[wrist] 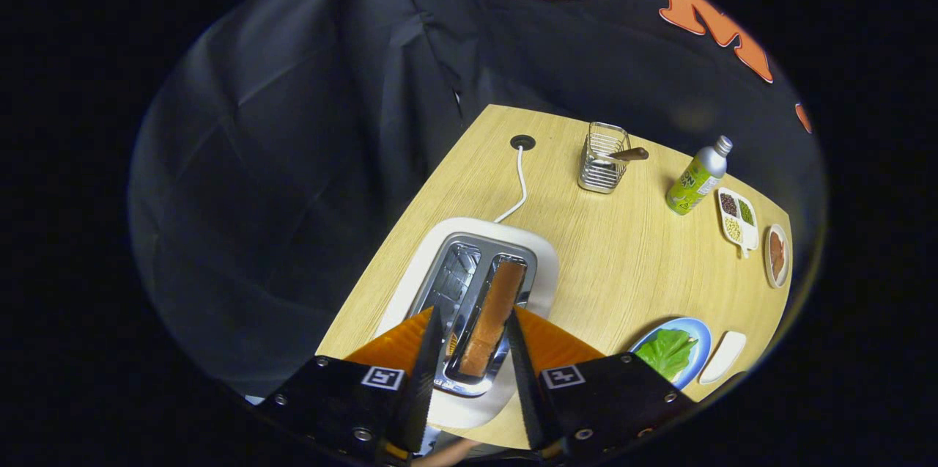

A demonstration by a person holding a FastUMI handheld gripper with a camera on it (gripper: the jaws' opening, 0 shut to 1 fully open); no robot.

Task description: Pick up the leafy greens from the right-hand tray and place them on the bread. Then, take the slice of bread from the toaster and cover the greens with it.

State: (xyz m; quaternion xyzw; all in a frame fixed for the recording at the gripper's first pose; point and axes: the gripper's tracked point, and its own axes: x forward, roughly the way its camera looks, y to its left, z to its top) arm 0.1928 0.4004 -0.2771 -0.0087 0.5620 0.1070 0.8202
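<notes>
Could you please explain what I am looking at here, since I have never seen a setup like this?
A person holds a two-finger gripper, and the camera rides on it, looking forward along the fingers. They are open, hovering above a toaster on a wooden table, one on each side of a slice of bread standing in the right slot; nothing is gripped yet. Beside them a blue plate holds leafy greens. Farther off stand a wire basket, a bottle and two small dishes of food.

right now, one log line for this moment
gripper: open, above toaster | bread slice: in slot, between fingers | greens: on blue plate
</notes>
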